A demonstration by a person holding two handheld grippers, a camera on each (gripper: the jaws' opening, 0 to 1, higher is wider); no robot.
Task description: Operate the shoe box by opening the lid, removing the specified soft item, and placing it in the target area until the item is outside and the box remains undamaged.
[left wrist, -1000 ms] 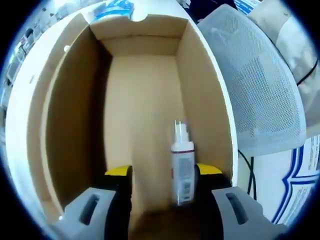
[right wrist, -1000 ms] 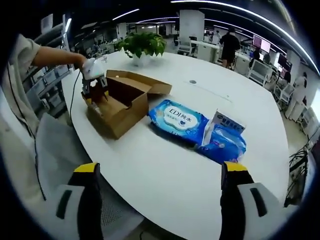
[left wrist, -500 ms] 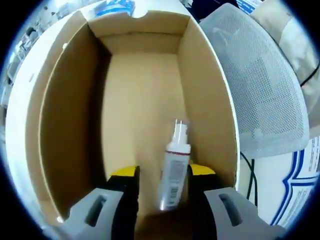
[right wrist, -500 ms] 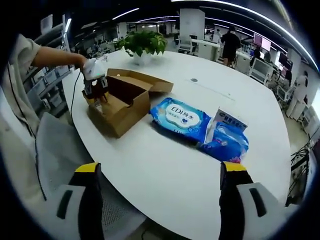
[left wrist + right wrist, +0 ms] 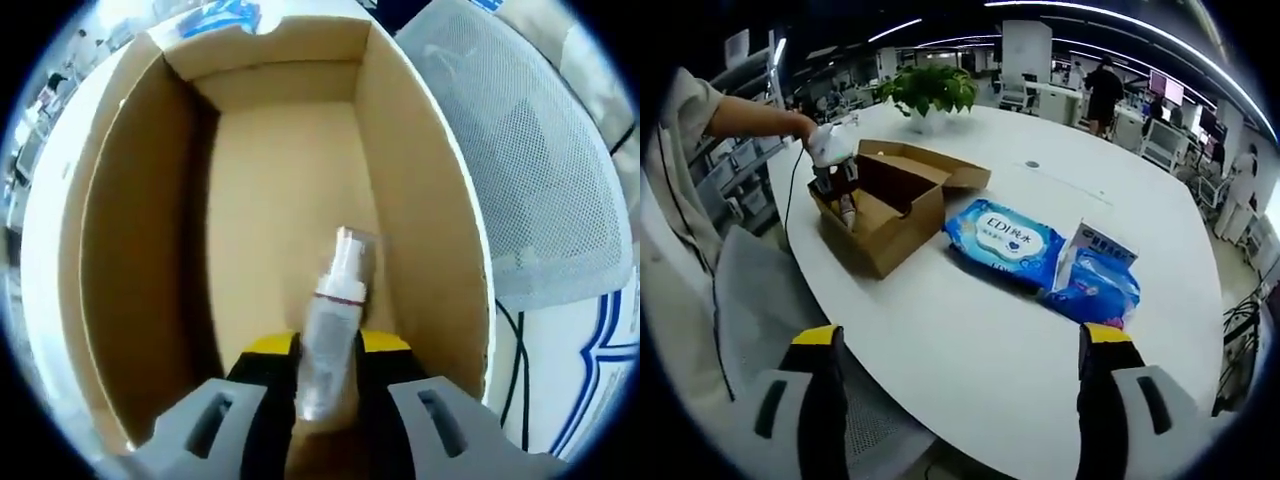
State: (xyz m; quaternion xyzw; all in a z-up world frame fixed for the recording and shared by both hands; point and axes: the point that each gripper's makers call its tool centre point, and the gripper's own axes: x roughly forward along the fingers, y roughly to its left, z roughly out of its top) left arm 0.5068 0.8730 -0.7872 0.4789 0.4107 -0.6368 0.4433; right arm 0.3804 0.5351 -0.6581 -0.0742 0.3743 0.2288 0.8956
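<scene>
- Left gripper (image 5: pixel 327 352): jaws clamped on a small spray bottle (image 5: pixel 333 320) inside the open shoe box (image 5: pixel 420 210).
- Right gripper (image 5: pixel 955 350): jaws spread wide, holding nothing, above the white table (image 5: pixel 970 330).
- Middle distance: blue wipes pack (image 5: pixel 1005 240) just beside the box.
- Far edge: potted plant (image 5: pixel 928 92).

This was a large open-plan office: long ceiling light strips (image 5: pixel 1120 25), rows of desks with monitors (image 5: pixel 1160 85), a round white meeting table (image 5: pixel 970 330), mesh office chair (image 5: pixel 540 170).
</scene>
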